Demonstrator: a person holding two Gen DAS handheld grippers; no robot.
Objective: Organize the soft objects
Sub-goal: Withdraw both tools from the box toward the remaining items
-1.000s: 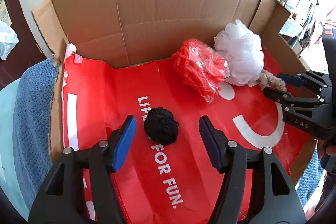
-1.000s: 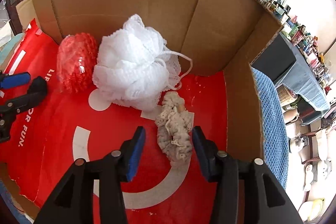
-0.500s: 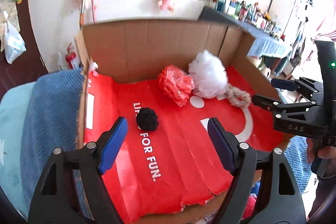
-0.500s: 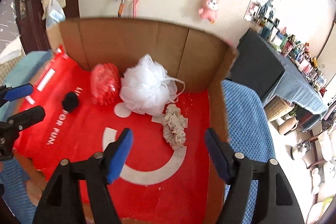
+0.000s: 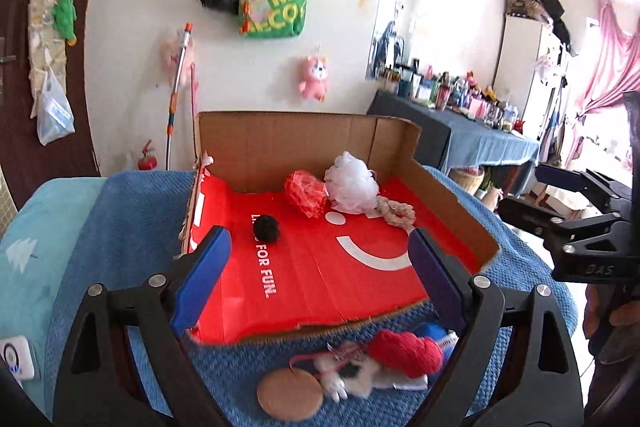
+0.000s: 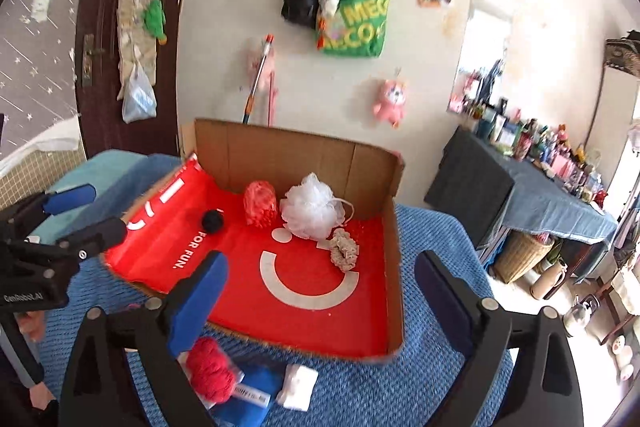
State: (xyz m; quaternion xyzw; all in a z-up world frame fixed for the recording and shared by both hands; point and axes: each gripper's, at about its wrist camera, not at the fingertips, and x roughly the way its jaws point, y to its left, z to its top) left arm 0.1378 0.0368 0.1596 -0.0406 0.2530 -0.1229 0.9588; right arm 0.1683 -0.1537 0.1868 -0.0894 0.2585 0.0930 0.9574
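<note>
A cardboard box [image 5: 452, 211] [image 6: 394, 267] with a red lining holds a black pom-pom [image 5: 267, 230] [image 6: 212, 220], a red mesh bundle [image 5: 306, 193] [image 6: 260, 203], a white bath pouf [image 5: 352, 183] [image 6: 312, 206] and a beige scrunchie [image 5: 396, 213] [image 6: 344, 250]. My left gripper [image 5: 316, 283] is open and empty, held back above the box's near edge. My right gripper [image 6: 320, 297] is open and empty, also above the near edge. In front of the box lie a red yarn ball [image 5: 404, 353] [image 6: 210, 369], a tan round pad [image 5: 290, 393], a small white plush [image 5: 352, 379], a blue item [image 6: 252, 393] and a white piece [image 6: 298, 385].
The box stands on a blue towel [image 5: 120, 227] [image 6: 432, 367]. A white wall with hanging bags and toys is behind. A cluttered table with a blue cloth [image 5: 480, 143] [image 6: 540, 195] and a wicker basket [image 6: 524, 255] stand at the right.
Both grippers have pulled back and up from the box. The black pom-pom and beige scrunchie stay inside. The loose items in front of the box have come into view.
</note>
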